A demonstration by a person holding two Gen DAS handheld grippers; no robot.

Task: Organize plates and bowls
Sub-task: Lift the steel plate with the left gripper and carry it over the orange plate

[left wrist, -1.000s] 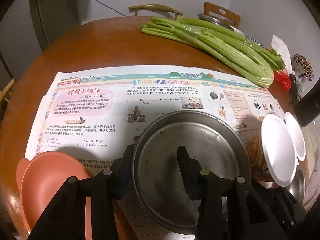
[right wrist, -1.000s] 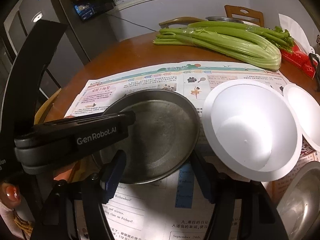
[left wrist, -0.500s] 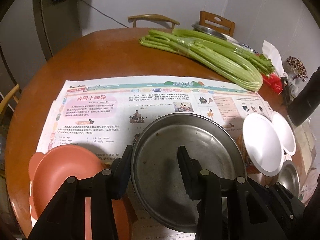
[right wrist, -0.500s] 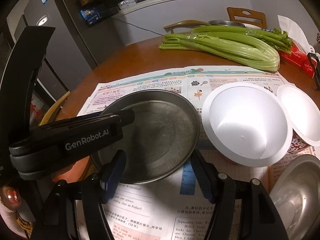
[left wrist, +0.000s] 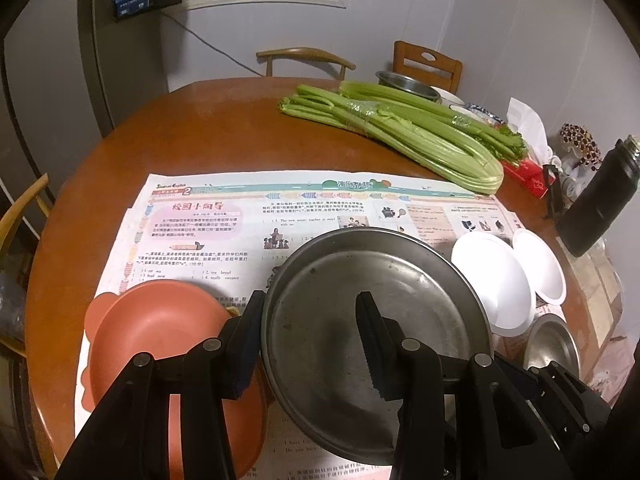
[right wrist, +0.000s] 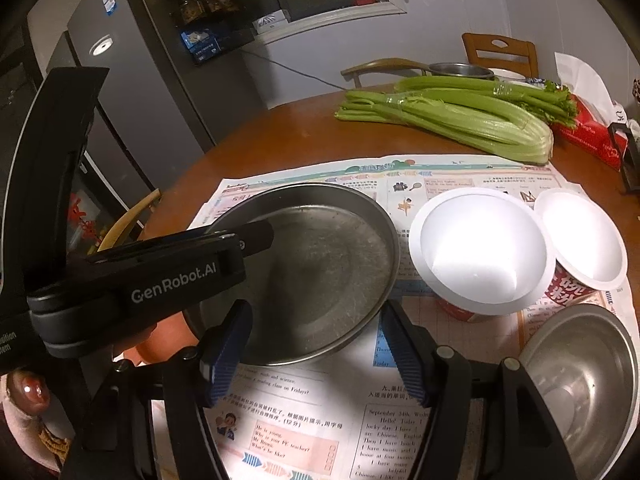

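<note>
metal plate (left wrist: pixel 374 320) is pinched at its near-left rim by the left gripper (left wrist: pixel 312 344), one finger outside the rim on the left, the other inside on the plate's floor, so the fingers are narrowed down to just the rim's thickness. it's round, so there's no real long axis; its open side faces up and it looks tilted a little, far edge higher, above the newspaper (left wrist: pixel 240 224) that covers the middle of the round wooden table (left wrist: pixel 200 120).

from the right wrist view the same plate (right wrist: pixel 320 264) sits left of centre, with the left gripper's body (right wrist: pixel 140 280) reaching in over its left edge. right gripper (right wrist: pixel 316 344) has its fingers spread wide with nothing between them, just newspaper (right wrist: pixel 304 400) under the gap, and its fingertips sit near the plate's near rim. can't tell if they touch it.

orange bowl (left wrist: pixel 160 328) is just left of the plate, on the paper's left edge. two white paper bowls (right wrist: pixel 480 248) stand side by side right of the plate, rims touching or nearly so, and a steel bowl (right wrist: pixel 580 376) sits nearer the camera on the right. celery bunch (left wrist: pixel 400 132) lies across the far side of the table, and a dark bottle (left wrist: pixel 600 200) stands at the right edge.
</note>
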